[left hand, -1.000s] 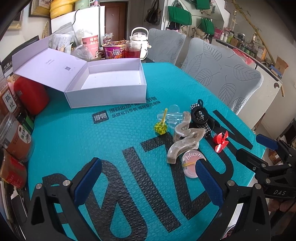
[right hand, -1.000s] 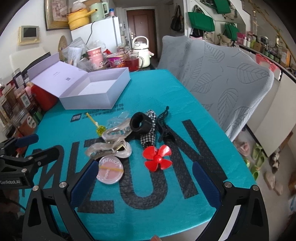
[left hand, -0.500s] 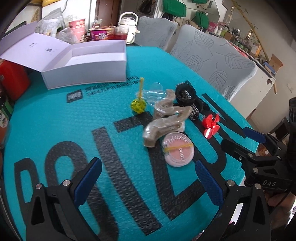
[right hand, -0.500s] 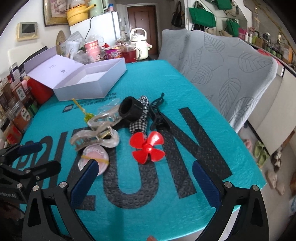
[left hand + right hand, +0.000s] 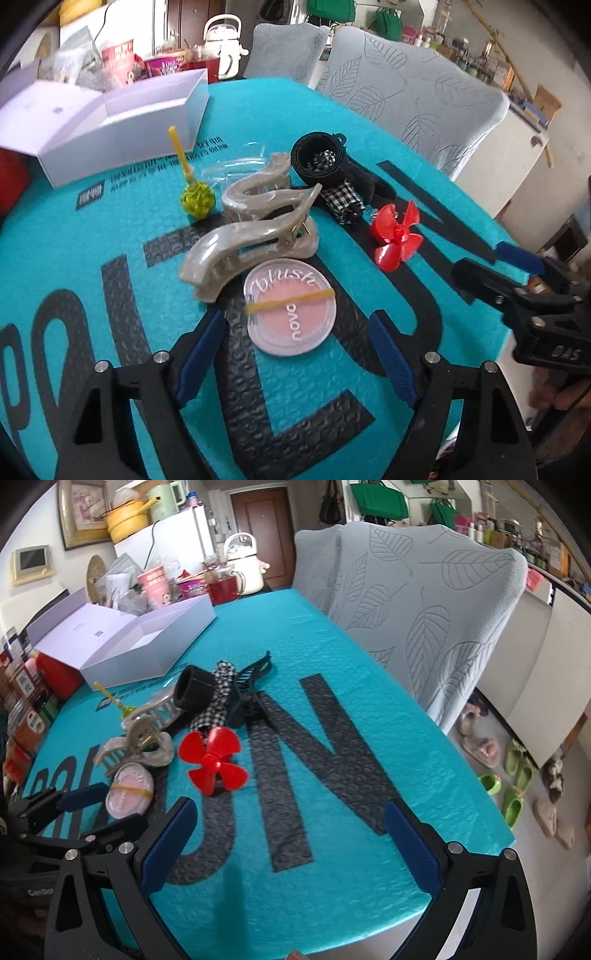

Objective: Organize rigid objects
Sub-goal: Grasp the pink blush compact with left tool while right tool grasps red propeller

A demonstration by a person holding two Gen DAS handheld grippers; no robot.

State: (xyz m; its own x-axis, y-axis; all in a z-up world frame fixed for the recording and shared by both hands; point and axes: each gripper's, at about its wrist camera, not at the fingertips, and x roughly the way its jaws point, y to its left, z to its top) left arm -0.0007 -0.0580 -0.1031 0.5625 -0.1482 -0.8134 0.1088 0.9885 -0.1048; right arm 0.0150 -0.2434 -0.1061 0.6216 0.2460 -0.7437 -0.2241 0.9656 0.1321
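Note:
A round pink blush compact (image 5: 291, 306) with a yellow band across it lies on the teal mat. My left gripper (image 5: 295, 321) is low over it with its jaws closing; the compact sits between the blue pads (image 5: 199, 358), which stand apart from it. Behind it lie a beige hair claw (image 5: 251, 240), a green ball pick (image 5: 197, 197), a black ring (image 5: 317, 158), a checkered cloth piece (image 5: 343, 199) and a red propeller (image 5: 214, 760). My right gripper (image 5: 290, 806) is open and empty, just right of the propeller. An open white box (image 5: 122, 122) stands at the far left.
A black hair claw (image 5: 251, 686) lies by the checkered piece. Cups, a kettle and packets (image 5: 221, 576) crowd the far edge; jars (image 5: 26, 716) line the left side. Two grey leaf-patterned chairs (image 5: 424, 602) flank the right edge. Slippers (image 5: 513, 775) lie on the floor.
Both grippers have come forward and down toward the pile. The left jaws have narrowed, and the compact now lies between the left fingertips. The objects have not moved.

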